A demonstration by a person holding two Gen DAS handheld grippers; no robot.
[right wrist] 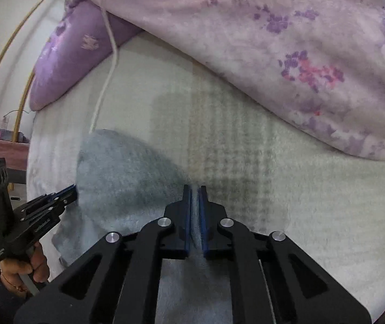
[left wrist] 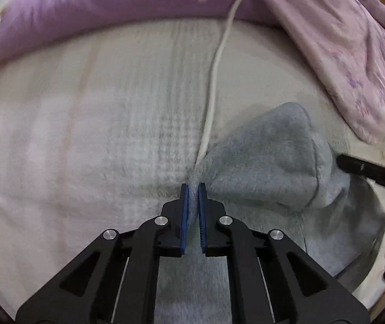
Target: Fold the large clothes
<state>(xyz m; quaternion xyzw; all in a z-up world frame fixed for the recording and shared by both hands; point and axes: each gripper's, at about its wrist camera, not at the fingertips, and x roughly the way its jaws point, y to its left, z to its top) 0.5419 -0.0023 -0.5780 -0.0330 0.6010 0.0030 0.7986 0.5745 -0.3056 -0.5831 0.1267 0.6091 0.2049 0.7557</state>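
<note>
In the left wrist view, the purple pillow runs across the upper left of the frame, above the pale fleecy bed cover that fills the middle. A white cord drops from the top centre down to the point where the left gripper has its blue pads pinched together on a bunched edge of the grey garment. That garment spreads toward the lower right, humped up in a soft cone. The tip of the other gripper shows dark at the right edge, touching the grey cloth. A pink floral quilt hangs in the upper right.

In the right wrist view, the person's left hand grips its tool at the lower left, the tool's tip at the garment's left edge. The grey garment sits in the left centre, and the right gripper at bottom centre is clamped on a fold of it.

The step in hand looks like carrying a held edge across to make a fold. The next move probably calls for both grippers to travel together, keeping the edge taut and level, and to lay it down flat, clear of the cord.
</note>
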